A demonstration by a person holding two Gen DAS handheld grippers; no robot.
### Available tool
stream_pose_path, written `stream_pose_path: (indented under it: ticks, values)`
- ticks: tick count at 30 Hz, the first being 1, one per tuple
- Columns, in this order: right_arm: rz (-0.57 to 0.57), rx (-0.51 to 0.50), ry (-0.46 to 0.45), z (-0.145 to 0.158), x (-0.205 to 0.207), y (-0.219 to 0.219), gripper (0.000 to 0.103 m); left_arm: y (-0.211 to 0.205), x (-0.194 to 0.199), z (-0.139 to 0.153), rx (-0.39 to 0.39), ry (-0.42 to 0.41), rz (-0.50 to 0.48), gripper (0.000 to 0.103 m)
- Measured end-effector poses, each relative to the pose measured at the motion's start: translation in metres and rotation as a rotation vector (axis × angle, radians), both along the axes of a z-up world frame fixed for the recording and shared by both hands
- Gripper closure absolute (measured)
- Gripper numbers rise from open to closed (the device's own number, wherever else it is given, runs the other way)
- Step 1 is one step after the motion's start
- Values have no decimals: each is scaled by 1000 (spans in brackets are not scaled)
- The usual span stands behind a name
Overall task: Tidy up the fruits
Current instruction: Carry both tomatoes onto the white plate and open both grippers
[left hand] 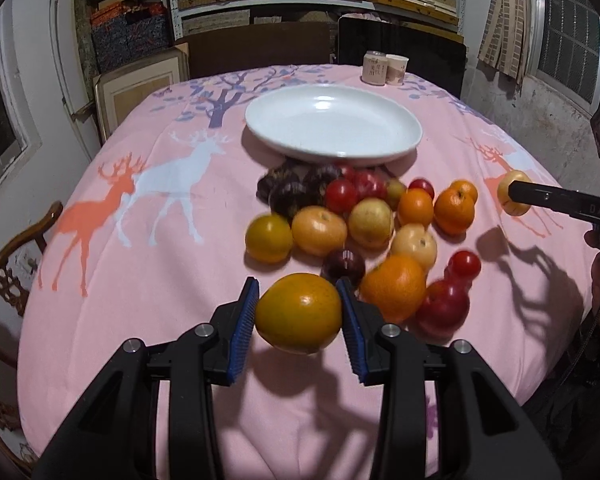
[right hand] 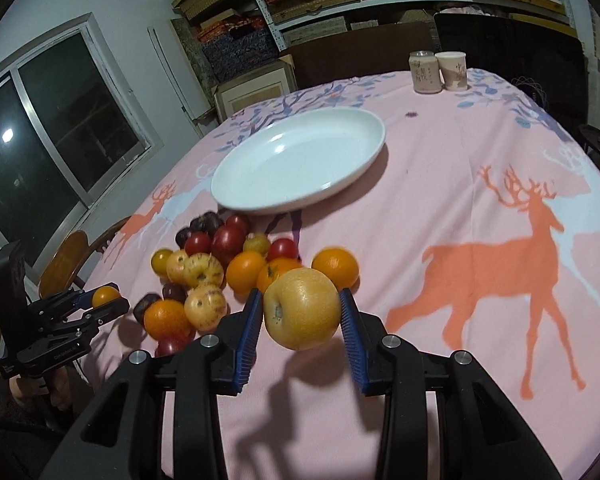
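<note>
With the left gripper point(left hand: 299, 312) clamping an orange point(left hand: 299, 313) and the right gripper point(right hand: 300, 312) a pear point(right hand: 302, 309), carry both level over the fruit pile point(left hand: 364, 216) to the far plate point(left hand: 284, 145), lowering gently before letting go.

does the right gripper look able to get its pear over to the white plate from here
Probably yes: the right gripper holds the yellow pear lifted off the cloth, and the empty white plate lies ahead to the left; the fruit pile sits off to the left.
</note>
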State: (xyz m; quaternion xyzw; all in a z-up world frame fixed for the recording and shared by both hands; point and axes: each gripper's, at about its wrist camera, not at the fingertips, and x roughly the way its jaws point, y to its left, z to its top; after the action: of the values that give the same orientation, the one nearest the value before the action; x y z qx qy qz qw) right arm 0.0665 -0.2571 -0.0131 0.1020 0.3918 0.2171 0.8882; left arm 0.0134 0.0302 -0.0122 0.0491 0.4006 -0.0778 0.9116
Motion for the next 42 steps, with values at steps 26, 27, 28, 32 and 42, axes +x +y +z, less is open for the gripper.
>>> stream_pose_path:
  ticks: [26, 27, 28, 32, 42]
  values:
    - [-50, -315, -56, 8, 256, 95, 40, -17, 316, -9, -109, 163, 73, 31]
    - [-51, -299, -65, 13, 252, 91, 40, -14, 312, -4, -111, 157, 74, 31]
    - [-58, -287, -71, 18, 247, 87, 40, -11, 306, 0, -118, 151, 78, 31]
    - [-59, -230, -87, 38, 205, 67, 35, -3, 261, 18, -138, 112, 72, 23]
    - [-39, -216, -86, 22, 60, 30, 28, -9, 94, 26, -73, 55, -59, 15]
